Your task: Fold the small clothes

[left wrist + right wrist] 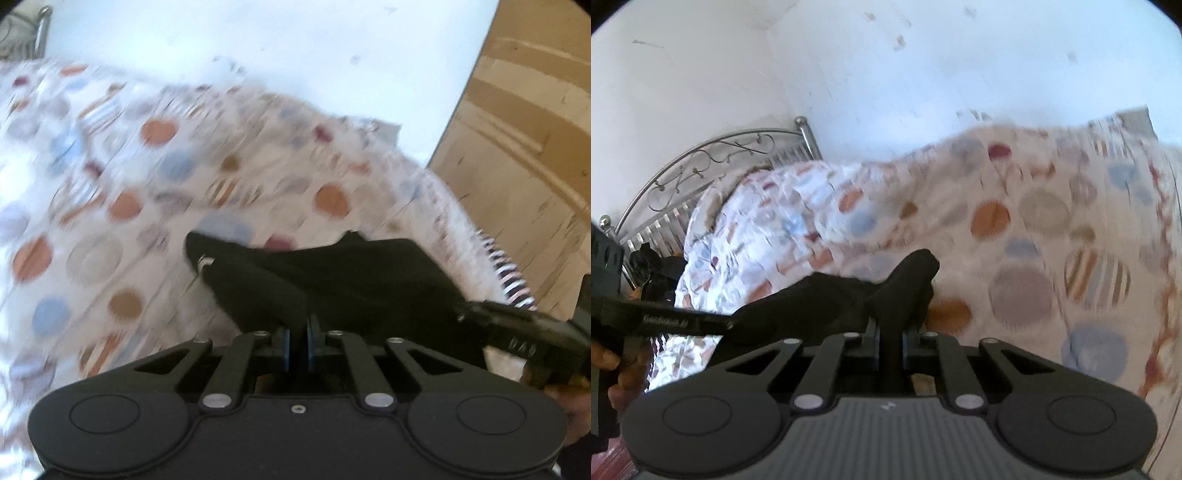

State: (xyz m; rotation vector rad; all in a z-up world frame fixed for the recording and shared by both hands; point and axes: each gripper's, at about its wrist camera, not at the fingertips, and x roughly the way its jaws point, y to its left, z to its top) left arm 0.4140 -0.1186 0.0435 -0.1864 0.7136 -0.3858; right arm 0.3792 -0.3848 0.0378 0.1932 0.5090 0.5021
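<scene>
The left gripper (298, 334) has its jaws closed on a small black cloth garment (332, 280), the dark fabric pinched between the blue-edged pads. In the left wrist view the garment rises from the jaws and stretches out to the right, where the right gripper (480, 314) holds its other end just off the side edge of the bed. The right wrist view shows the same from the other side: the right gripper (889, 347) is clamped on a bunched fold of the black garment (831, 299) that sticks up past the pads, and the rest of the cloth runs left to the left gripper (733, 325), gripped by a person's hand (617, 365).

The garment hangs taut between the two grippers, lifted clear of the white bedspread printed with orange, blue, grey and striped circles (129, 184), over the part of the bed nearest the cameras. The bedspread is blurred in both views.

A curved silver metal headboard with scrollwork (701, 170) stands at the head of the bed against a white wall (923, 74). A tan tiled floor (517, 129) lies beyond the bed's side edge.
</scene>
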